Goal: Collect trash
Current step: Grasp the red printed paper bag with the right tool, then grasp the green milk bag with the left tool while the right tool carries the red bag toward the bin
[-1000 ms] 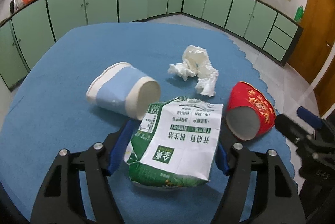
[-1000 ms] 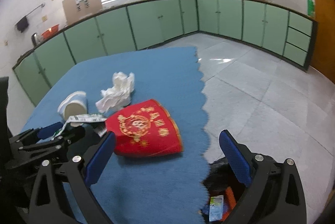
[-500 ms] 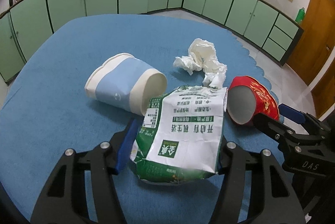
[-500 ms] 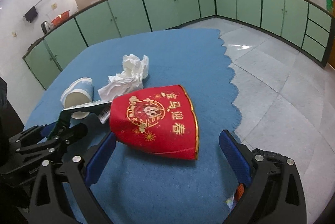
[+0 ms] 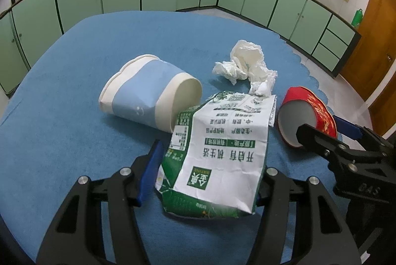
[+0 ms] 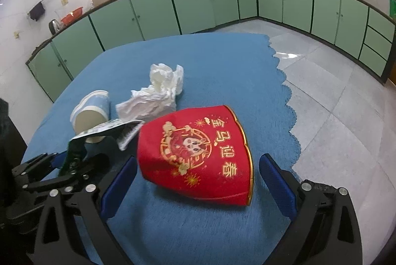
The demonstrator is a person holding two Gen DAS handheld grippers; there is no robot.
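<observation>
A green-and-white carton (image 5: 217,156) lies creased between the pads of my left gripper (image 5: 210,161), which is shut on it. In the right wrist view the carton (image 6: 109,129) sticks out of the left gripper (image 6: 74,161) at the lower left. A red paper cup (image 6: 198,148) with gold print lies on its side between the spread fingers of my right gripper (image 6: 198,159), which is open and clear of the cup. The left wrist view shows the red cup (image 5: 309,111) with the right gripper (image 5: 324,129) around it.
A blue-and-white paper cup (image 5: 148,96) lies on its side left of the carton. A crumpled white tissue (image 5: 247,67) sits behind it. The blue tablecloth (image 6: 210,67) ends in a scalloped edge (image 6: 289,104) on the right, above a tiled floor. Green cabinets line the walls.
The left jaws closed in on the carton, which is now creased and narrower. The right gripper moved forward, so the red cup now sits between its fingers.
</observation>
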